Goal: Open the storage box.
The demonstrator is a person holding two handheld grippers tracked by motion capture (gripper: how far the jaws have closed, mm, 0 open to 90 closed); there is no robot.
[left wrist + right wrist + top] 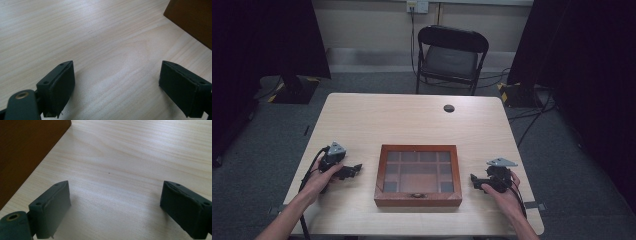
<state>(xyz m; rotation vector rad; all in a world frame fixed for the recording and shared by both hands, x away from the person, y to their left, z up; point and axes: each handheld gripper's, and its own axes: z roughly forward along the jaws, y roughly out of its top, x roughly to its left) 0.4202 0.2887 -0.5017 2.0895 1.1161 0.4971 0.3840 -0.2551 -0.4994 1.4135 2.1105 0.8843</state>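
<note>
Right now both grippers are resting on the table (pixel 362 115) w/ jaws wide, holding nothing. Wooden box (pixel 418 175) is sitting btwn them, near the front edge, lid shut. Left gripper (pixel 357 168) is pointing right at the box's left side; right gripper (pixel 473 179) is pointing at its right side. Both look abt equally near.

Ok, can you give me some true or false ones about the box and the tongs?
1. The wooden box lies between the left tongs and the right tongs. True.
2. The left tongs are squeezing the box. False: they are open, beside it.
3. The box lid has glass panes showing compartments. True.
4. The right tongs are shut. False: they are open over the bare table.
5. The chair stands on the table. False: it stands on the floor behind it.
</note>
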